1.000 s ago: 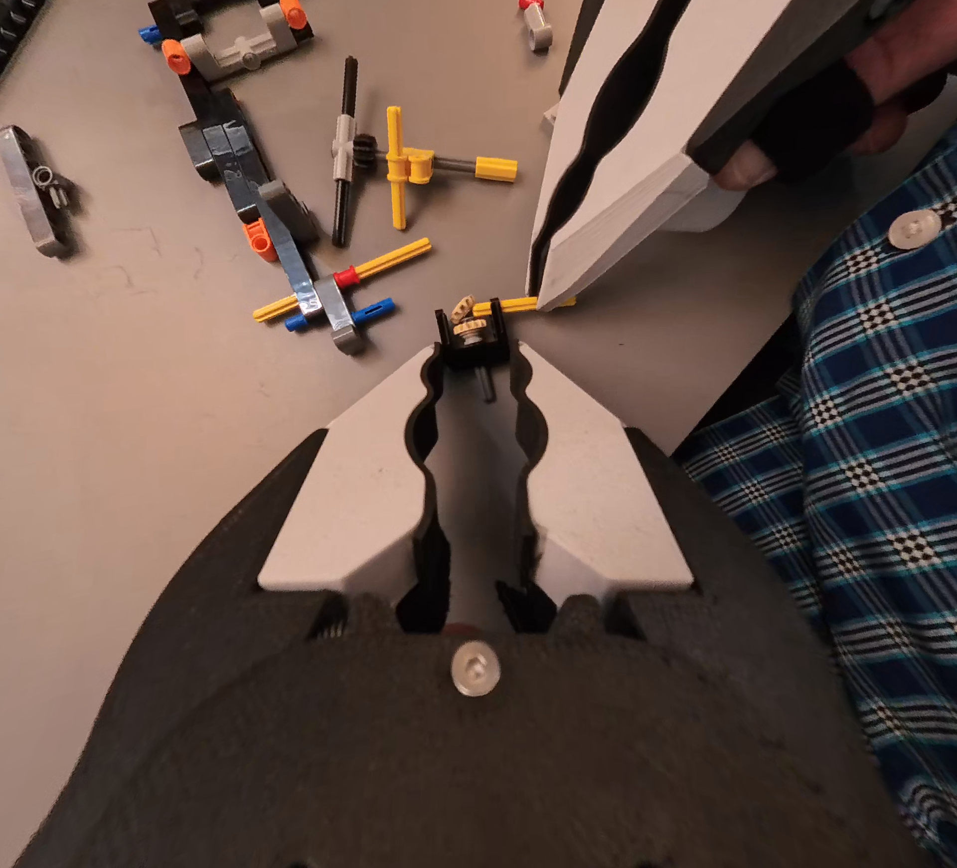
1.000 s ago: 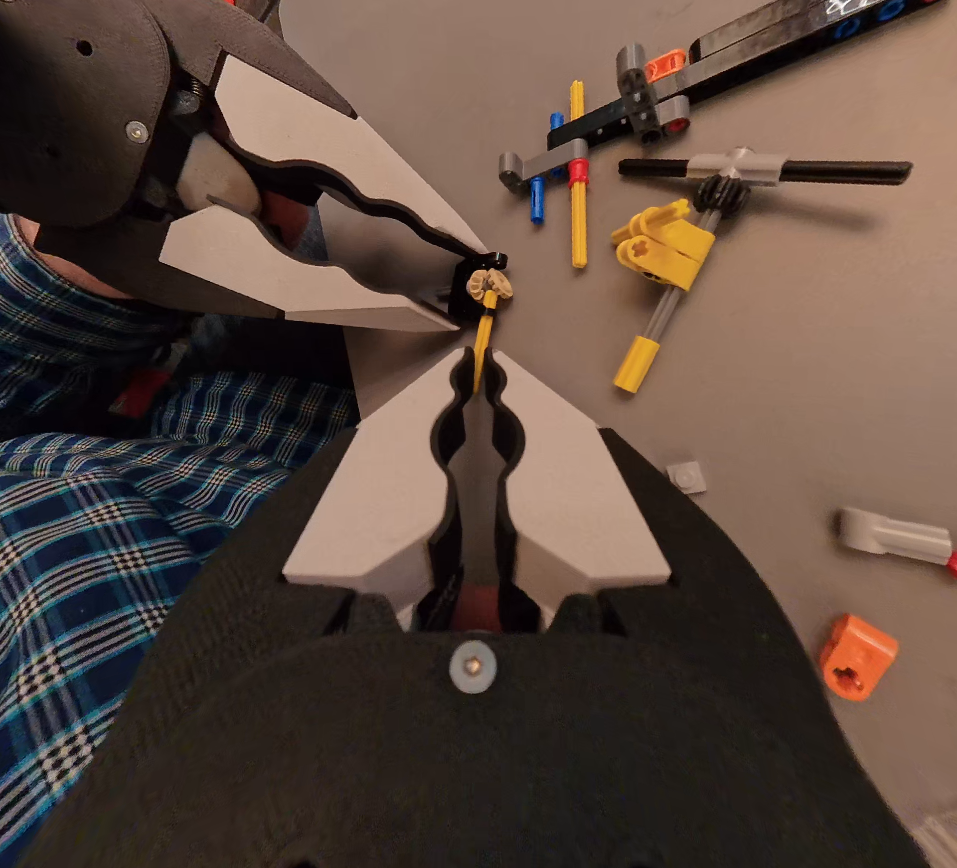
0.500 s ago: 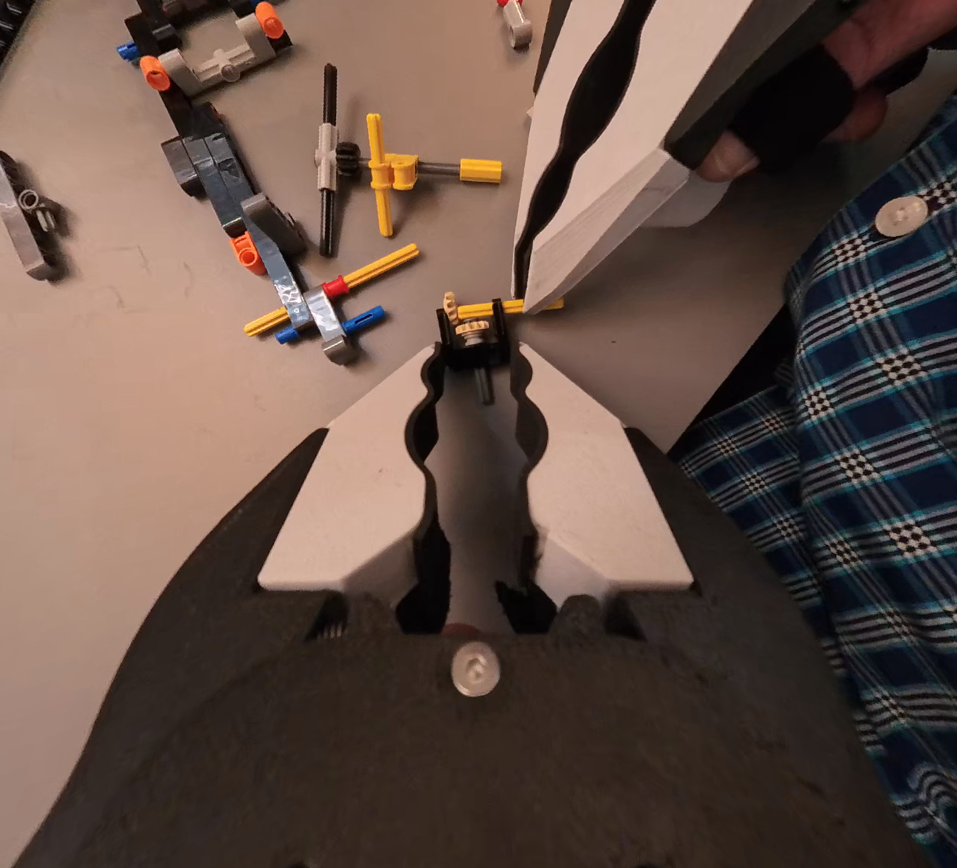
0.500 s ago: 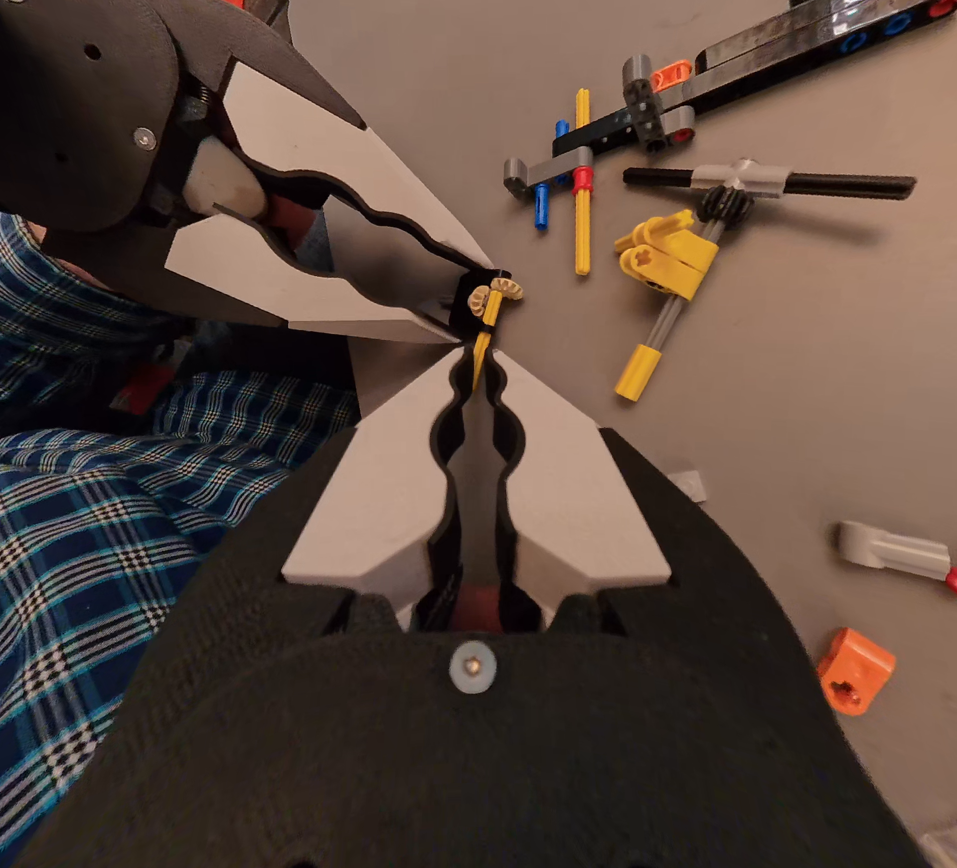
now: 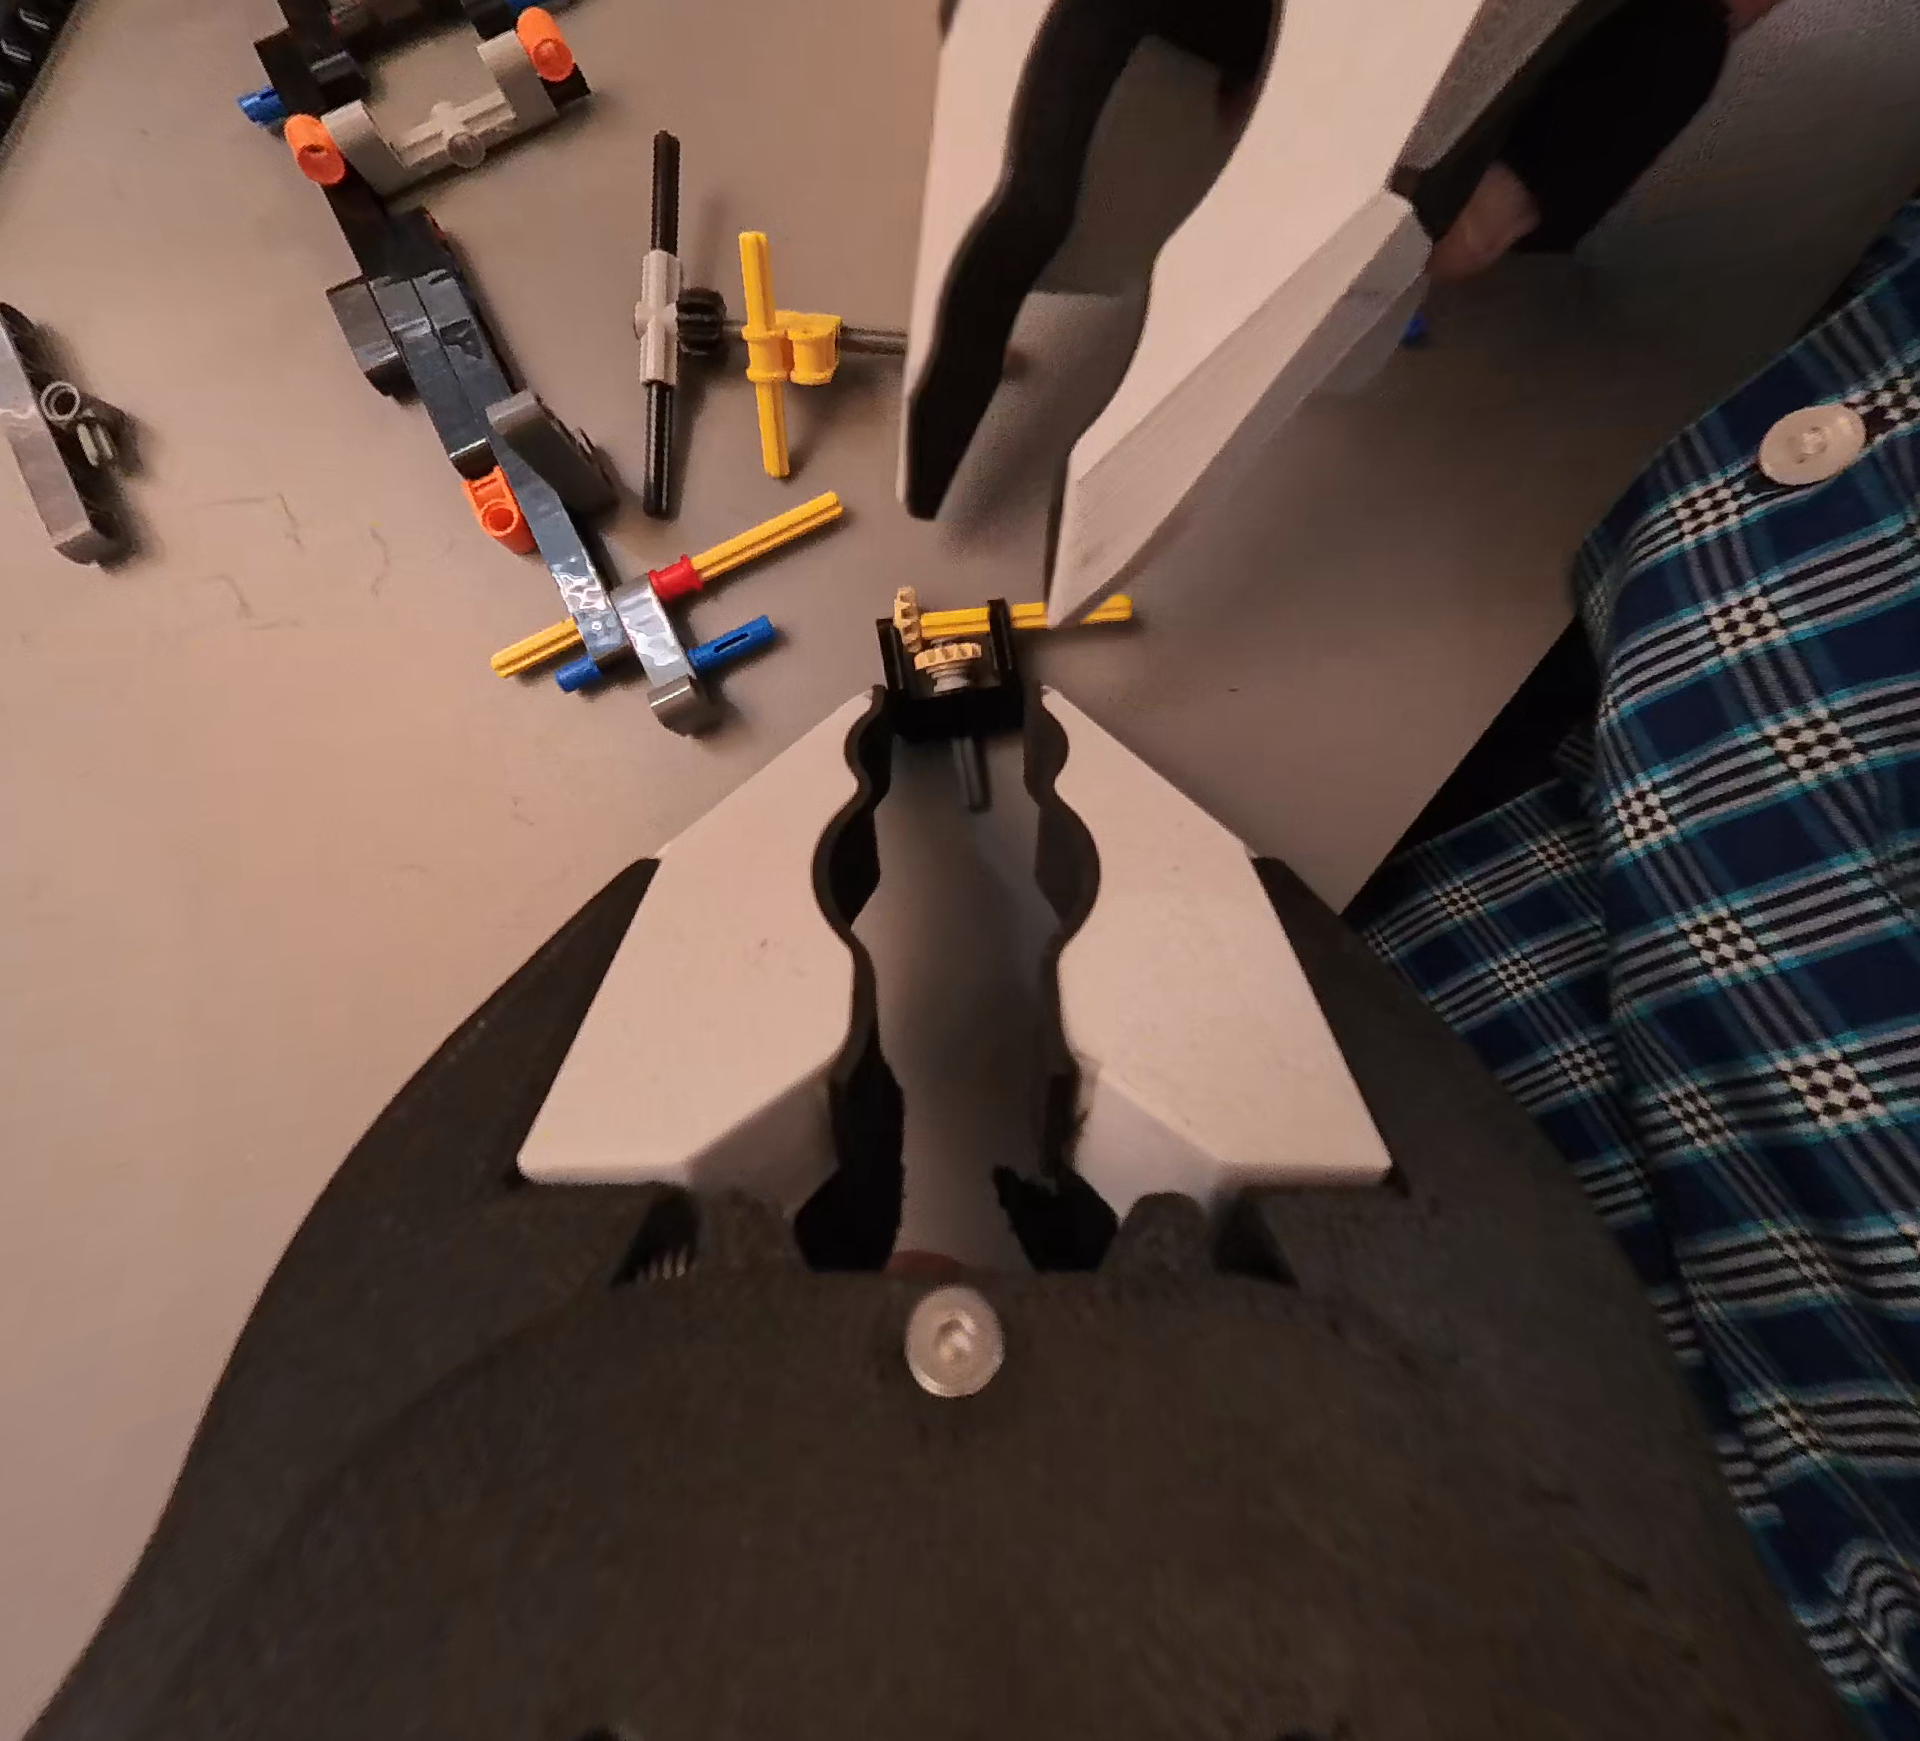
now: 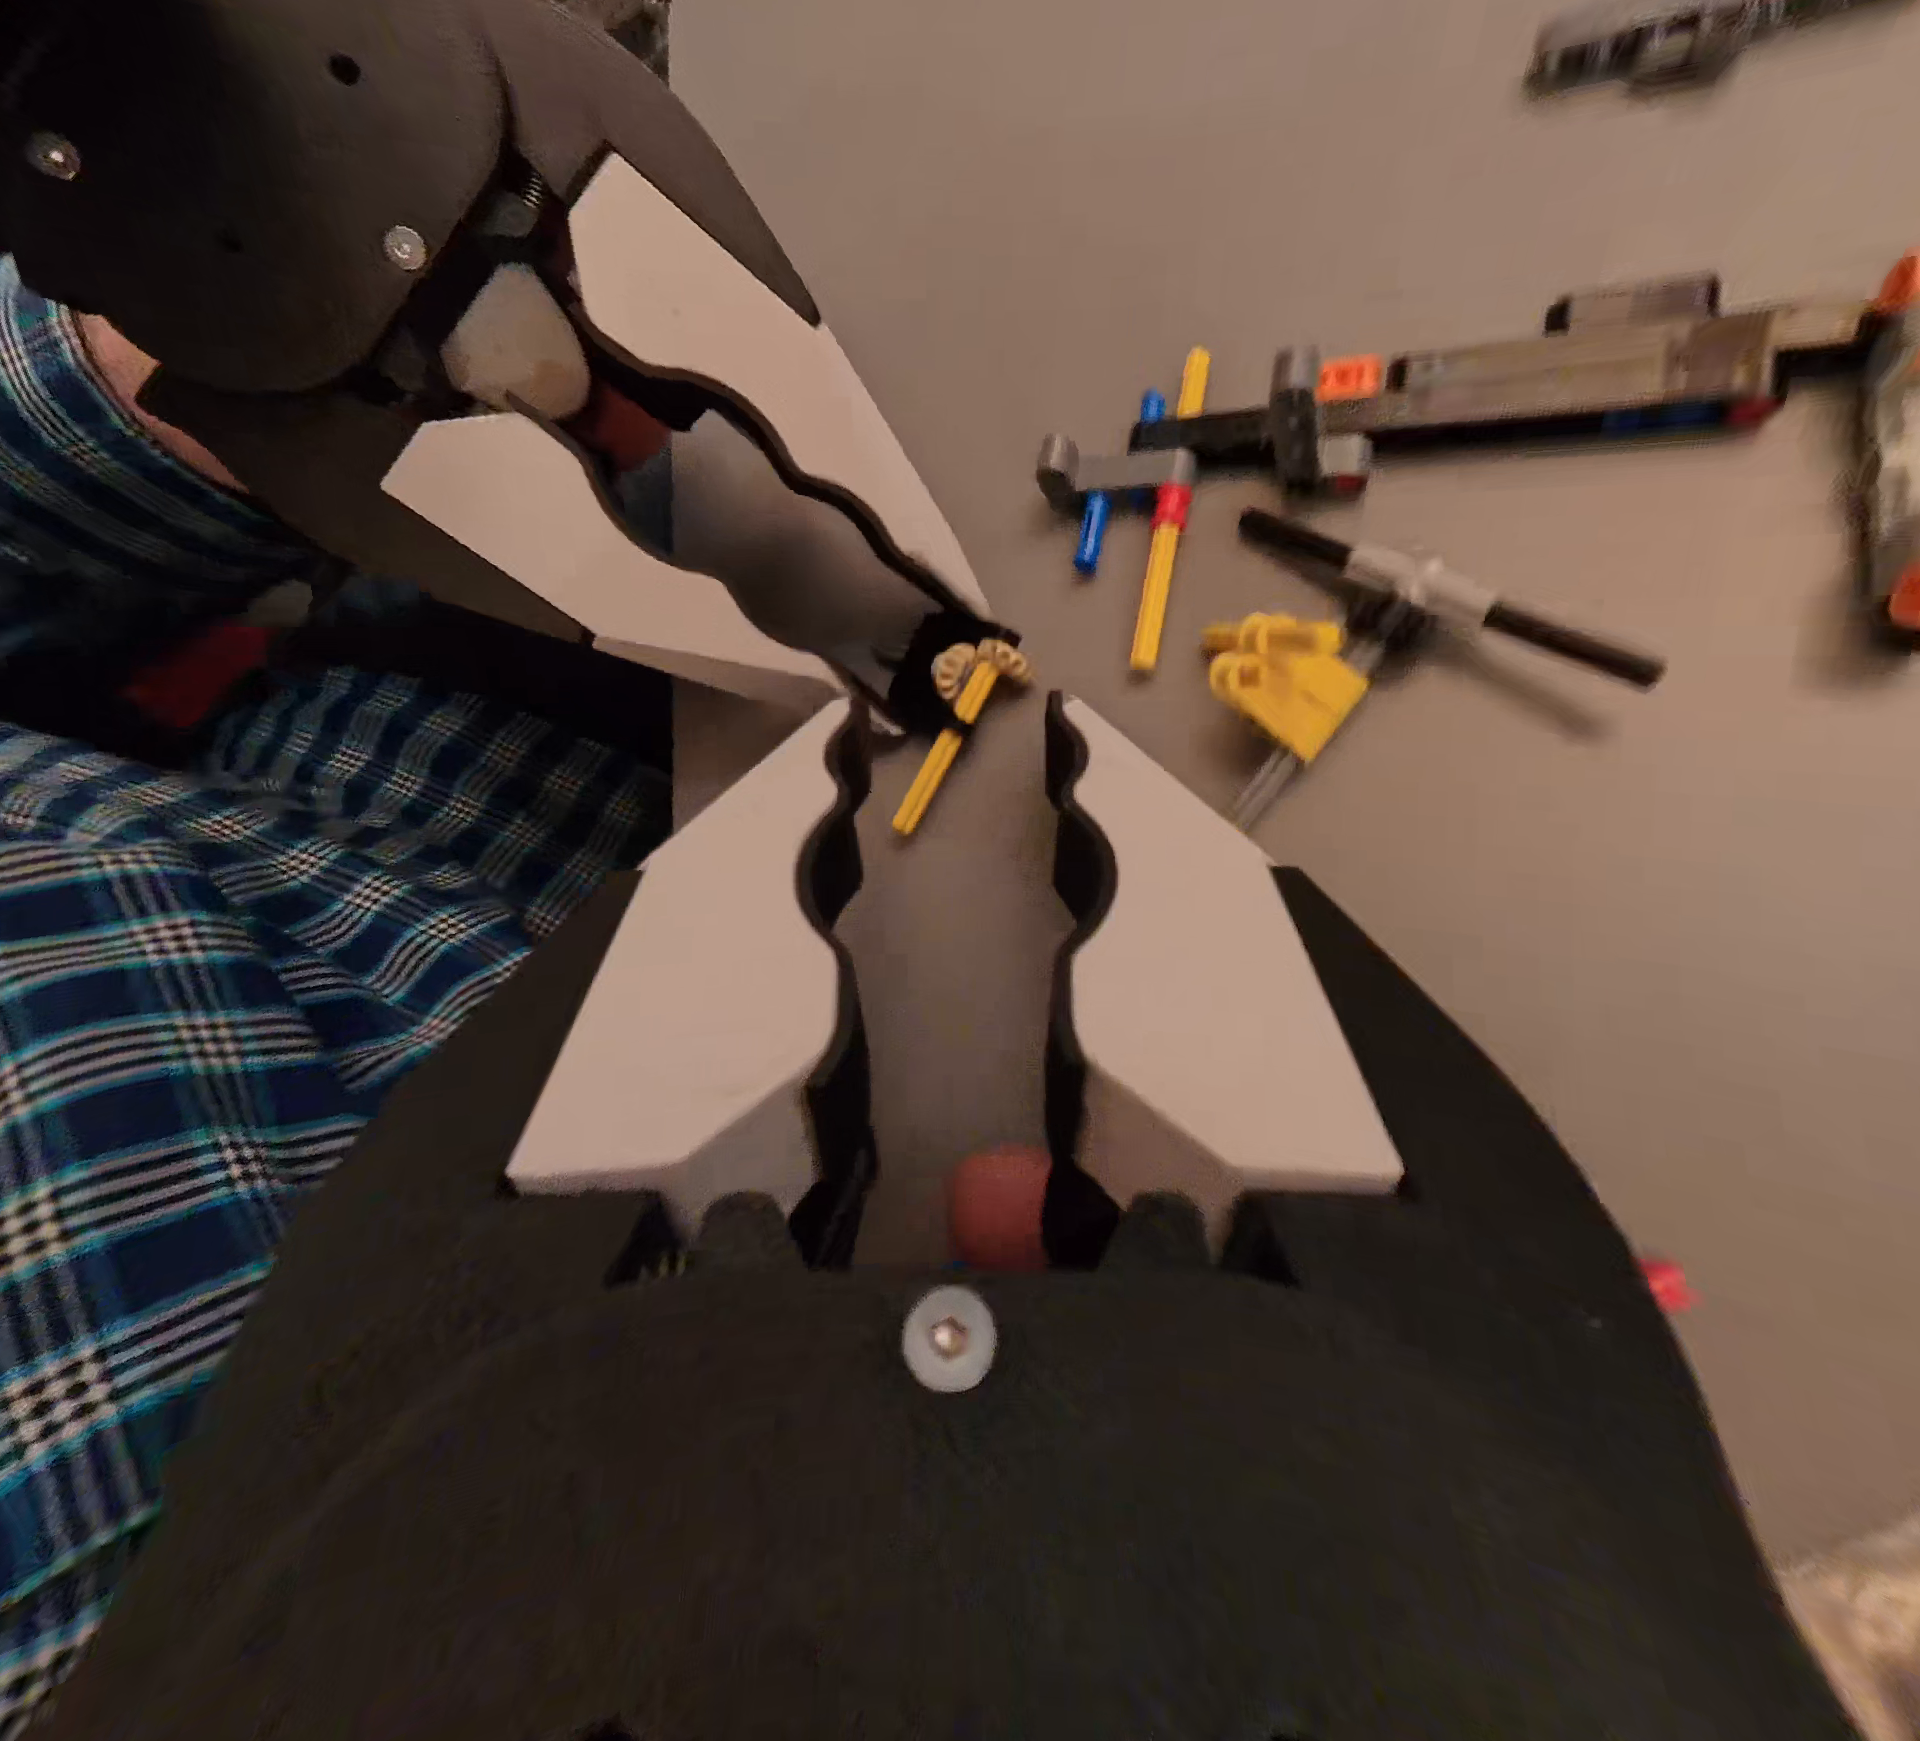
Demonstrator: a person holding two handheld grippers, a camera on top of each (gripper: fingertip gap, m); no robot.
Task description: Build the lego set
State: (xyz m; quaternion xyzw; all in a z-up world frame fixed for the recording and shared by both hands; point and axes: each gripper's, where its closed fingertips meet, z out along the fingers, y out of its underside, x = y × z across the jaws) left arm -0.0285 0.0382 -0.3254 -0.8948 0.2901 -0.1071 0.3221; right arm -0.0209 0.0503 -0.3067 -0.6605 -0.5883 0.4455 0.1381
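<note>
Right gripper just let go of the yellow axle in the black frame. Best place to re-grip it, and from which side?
Take the yellow axle by its bare free end, the stretch sticking out of the black frame on the side away from the tan gears. Come in along its length from that end, right gripper open around it. The left gripper clamps the frame, so only this end is exposed.

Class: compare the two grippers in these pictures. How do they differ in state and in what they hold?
The left gripper is shut on the black gear frame; the right gripper is open and holds nothing. The yellow axle lies between the right gripper's fingertips, ungripped, but runs through the left gripper's frame. Both have white fingers with wavy black pads.
</note>
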